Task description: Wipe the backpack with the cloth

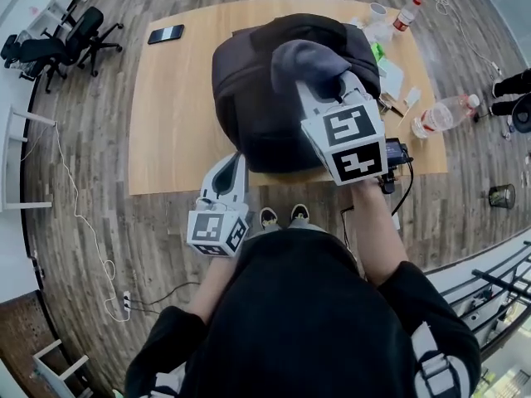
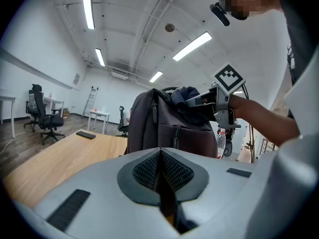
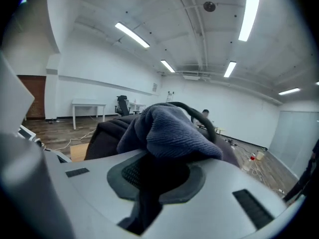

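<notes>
- the right tongs (image 3: 154, 176) are clamped on a bunched, dark blue-grey ribbed cloth (image 3: 169, 128), which spills past the tips and lies on the top of the dark backpack (image 1: 265, 98)
- the backpack stands upright on the counter (image 1: 170, 123), towards the person's edge
- the left tongs (image 2: 162, 176) are closed with nothing between them, held low at the near edge of the counter, just beside the foot of the backpack; whether they touch it i cannot tell
- the step in hand looks like wiping the top of the bag: press with the soft fold of the cloth rather than the hard tips, and draw long overlapping strokes from the carry handle (image 3: 199, 116) down the panels
- light pressure seems wise, since an upright bag may tip or slide; the idle left tongs could brace its side
- the loose bunch of cloth might catch on the handle, so lead with the gathered end
- the counter is smooth pale wood, with a phone (image 1: 166, 33) at its far left and a water bottle (image 1: 444, 114) among small clutter at the right, well apart from the wiping
- the room is a wide open office with a plank floor (image 1: 83, 181), black office chairs (image 1: 79, 36), white walls and strip lights (image 2: 192, 46)
</notes>
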Demonstrator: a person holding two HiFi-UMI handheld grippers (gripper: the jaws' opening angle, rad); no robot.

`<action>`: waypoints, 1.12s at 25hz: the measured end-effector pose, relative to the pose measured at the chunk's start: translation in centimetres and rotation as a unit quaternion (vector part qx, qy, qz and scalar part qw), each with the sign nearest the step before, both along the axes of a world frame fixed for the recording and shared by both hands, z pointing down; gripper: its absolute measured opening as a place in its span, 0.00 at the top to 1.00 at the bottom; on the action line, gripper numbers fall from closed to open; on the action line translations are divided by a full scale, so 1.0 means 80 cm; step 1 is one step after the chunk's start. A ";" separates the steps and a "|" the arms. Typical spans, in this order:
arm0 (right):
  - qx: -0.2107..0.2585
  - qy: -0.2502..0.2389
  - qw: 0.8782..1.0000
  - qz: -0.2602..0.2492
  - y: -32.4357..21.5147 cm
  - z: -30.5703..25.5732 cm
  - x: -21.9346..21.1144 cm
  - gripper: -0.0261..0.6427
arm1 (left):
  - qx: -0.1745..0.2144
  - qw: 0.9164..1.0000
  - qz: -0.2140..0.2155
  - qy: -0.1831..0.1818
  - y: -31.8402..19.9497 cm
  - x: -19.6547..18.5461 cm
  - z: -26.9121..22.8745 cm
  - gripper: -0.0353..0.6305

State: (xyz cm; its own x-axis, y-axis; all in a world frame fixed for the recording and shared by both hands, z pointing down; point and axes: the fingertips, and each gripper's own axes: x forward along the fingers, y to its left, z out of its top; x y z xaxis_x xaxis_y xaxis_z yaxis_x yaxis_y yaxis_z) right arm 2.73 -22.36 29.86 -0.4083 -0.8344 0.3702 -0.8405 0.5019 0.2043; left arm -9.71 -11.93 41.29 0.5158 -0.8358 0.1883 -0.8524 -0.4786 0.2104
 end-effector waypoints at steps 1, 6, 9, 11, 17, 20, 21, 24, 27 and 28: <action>0.004 -0.005 1.000 0.017 -0.001 -0.004 0.020 0.88 | 0.001 1.000 0.002 -0.001 -0.002 0.002 0.000 0.92; 0.015 -0.037 0.997 0.069 0.019 -0.026 0.092 0.88 | 0.006 1.000 0.010 -0.007 -0.002 0.002 -0.003 0.92; 0.019 -0.049 0.995 0.086 0.037 -0.031 0.114 0.88 | 0.005 1.000 0.015 -0.009 -0.001 0.003 -0.004 0.92; 0.022 -0.051 0.993 0.100 0.047 -0.031 0.127 0.88 | 0.004 1.000 0.013 -0.010 -0.001 0.003 -0.004 0.92; 0.023 -0.045 0.993 0.109 0.050 -0.024 0.132 0.88 | 0.005 1.000 -0.007 -0.010 0.000 -0.011 -0.008 0.92; 0.015 -0.039 0.995 0.090 0.031 -0.016 0.107 0.88 | 0.005 1.000 -0.022 -0.010 0.004 -0.024 -0.010 0.92; 0.009 -0.041 0.996 0.083 0.025 -0.011 0.097 0.88 | 0.004 1.000 -0.029 -0.009 0.007 -0.029 -0.010 0.92; -0.013 -0.053 0.997 0.059 0.008 0.003 0.066 0.88 | 0.001 0.999 -0.050 -0.010 0.014 -0.046 -0.007 0.92; -0.019 -0.055 0.998 0.027 -0.005 0.004 0.024 0.88 | -0.003 0.997 -0.070 -0.009 0.020 -0.065 -0.002 0.92; -0.020 -0.054 0.998 0.013 -0.008 0.003 0.007 0.88 | -0.005 0.997 -0.076 -0.009 0.022 -0.071 0.001 0.92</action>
State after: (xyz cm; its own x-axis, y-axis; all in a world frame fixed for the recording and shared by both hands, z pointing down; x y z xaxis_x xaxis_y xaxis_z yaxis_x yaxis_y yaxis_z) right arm 3.30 -23.01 30.09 -0.4254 -0.8310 0.3584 -0.8697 0.4849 0.0919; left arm -15.36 -10.18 41.36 0.3798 -0.9023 0.2042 -0.9186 -0.3418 0.1983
